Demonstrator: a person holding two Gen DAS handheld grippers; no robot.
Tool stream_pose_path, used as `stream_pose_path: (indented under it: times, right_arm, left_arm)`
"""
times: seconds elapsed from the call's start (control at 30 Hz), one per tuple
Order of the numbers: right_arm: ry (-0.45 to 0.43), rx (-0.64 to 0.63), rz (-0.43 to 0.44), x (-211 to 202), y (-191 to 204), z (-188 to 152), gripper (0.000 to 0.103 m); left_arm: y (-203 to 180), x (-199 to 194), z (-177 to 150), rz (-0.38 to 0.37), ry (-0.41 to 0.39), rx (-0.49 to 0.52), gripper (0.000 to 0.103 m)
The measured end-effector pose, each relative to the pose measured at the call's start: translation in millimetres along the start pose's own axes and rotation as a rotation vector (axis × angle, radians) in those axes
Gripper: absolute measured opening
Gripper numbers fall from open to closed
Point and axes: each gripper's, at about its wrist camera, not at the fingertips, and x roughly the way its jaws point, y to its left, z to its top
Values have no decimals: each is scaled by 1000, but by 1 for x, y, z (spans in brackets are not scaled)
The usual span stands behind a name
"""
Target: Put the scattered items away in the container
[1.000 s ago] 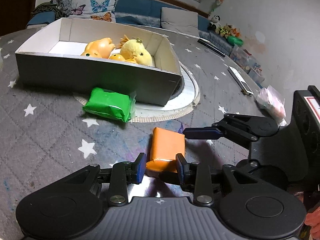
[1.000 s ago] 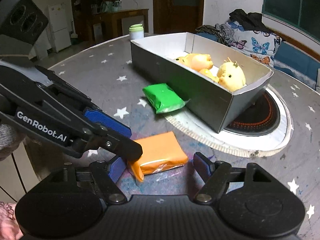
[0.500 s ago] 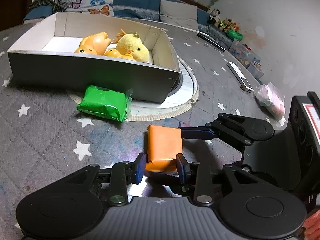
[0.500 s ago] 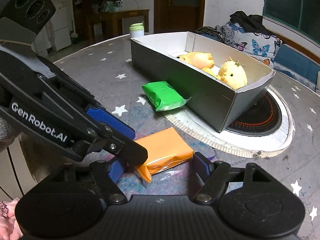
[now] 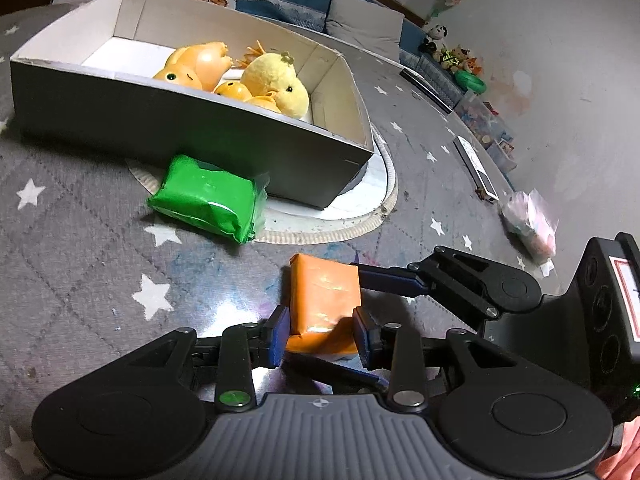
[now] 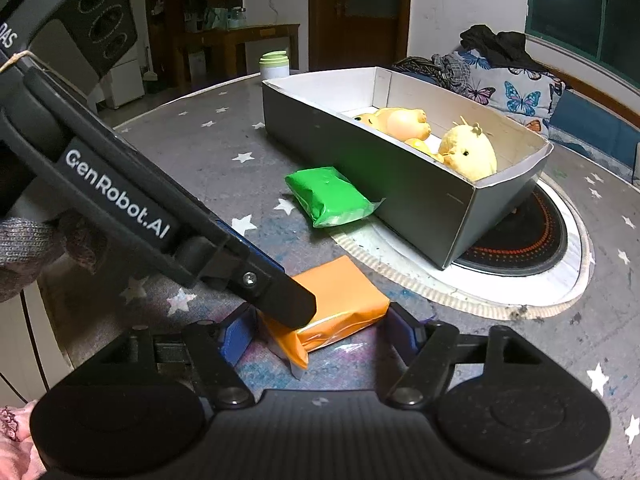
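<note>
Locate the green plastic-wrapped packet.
The green plastic-wrapped packet lies on the star-patterned grey tablecloth against the grey cardboard box's near wall, beyond the orange packet.

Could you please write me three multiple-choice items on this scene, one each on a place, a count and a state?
1. Where does the green packet lie?
A. inside the box
B. on the tablecloth against the box's outer wall
C. between the right gripper's fingers

2. How many wrapped packets lie outside the box?
A. one
B. two
C. three

3. How does the left gripper stand to the orange packet?
A. its fingers flank the packet's near end
B. it hovers over the box
C. it grips the green packet

Answers:
1 B, the green packet rests on the cloth by the grey wall.
2 B, only the green and orange packets are out.
3 A, a blue pad sits on each side of the orange packet's end.
</note>
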Motion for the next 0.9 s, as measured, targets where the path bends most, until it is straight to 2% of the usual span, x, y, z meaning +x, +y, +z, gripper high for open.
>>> stream_pose_path:
  times: [0.07, 0.13, 0.23, 0.57, 0.73, 0.9]
  right_arm:
    - [2, -2, 4, 1, 0, 1, 74]
    - [2, -4, -1, 2, -2, 1, 80]
    - [-3, -9, 4, 3, -3, 1, 80]
    - [-5, -18, 4, 3, 1, 2, 71]
    - [-43, -35, -15, -10, 6, 6, 70]
    - [-112, -55, -48, -25, 8, 23, 70]
  left_arm:
    - [0, 1, 1, -3, 3, 5, 37]
    - [1, 1, 1, -4, 7, 8, 37]
    - [2, 2, 4, -7, 13, 8, 37]
    - [1, 0, 2, -11, 15, 3, 37]
    - [-7, -18, 4, -21, -37, 19, 37]
    - [-18, -41, 24, -14, -119, 60, 37]
